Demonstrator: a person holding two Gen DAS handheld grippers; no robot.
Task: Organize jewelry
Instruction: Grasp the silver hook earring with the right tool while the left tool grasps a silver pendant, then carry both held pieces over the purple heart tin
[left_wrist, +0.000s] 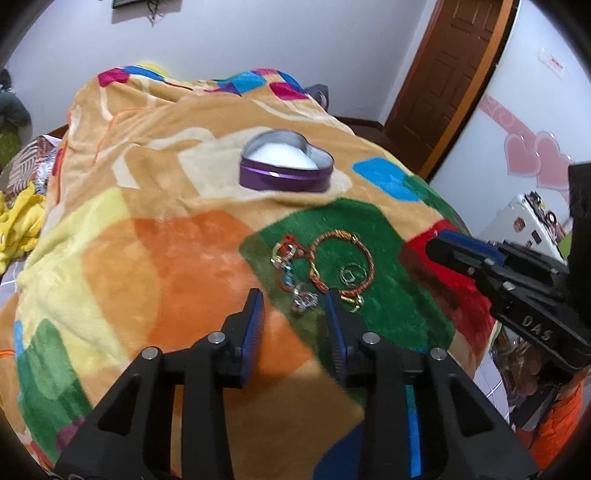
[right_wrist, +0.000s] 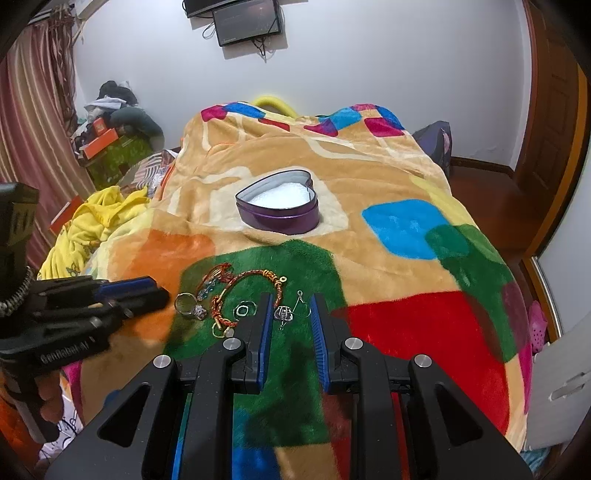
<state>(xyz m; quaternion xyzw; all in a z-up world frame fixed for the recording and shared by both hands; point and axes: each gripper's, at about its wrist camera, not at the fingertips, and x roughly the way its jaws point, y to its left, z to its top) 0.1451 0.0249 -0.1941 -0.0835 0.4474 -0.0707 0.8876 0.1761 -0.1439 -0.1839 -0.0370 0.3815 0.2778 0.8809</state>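
Both tongs, left (left_wrist: 295, 299) and right (right_wrist: 291, 301), gape apart above two bracelets (left_wrist: 341, 258) and one heart tin (left_wrist: 286, 166).

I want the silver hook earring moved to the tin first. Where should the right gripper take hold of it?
Judging by its pose, grip the chunky silver charm of the earring, not the thin wire hook. It lies flat on the green patch of the blanket, already between the open fingers of the right gripper. Come straight down from above and close across the charm.

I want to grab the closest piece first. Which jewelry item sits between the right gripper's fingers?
The silver hook earring; it alone lies between the right gripper fingers, the bracelets and rings lying left of them.
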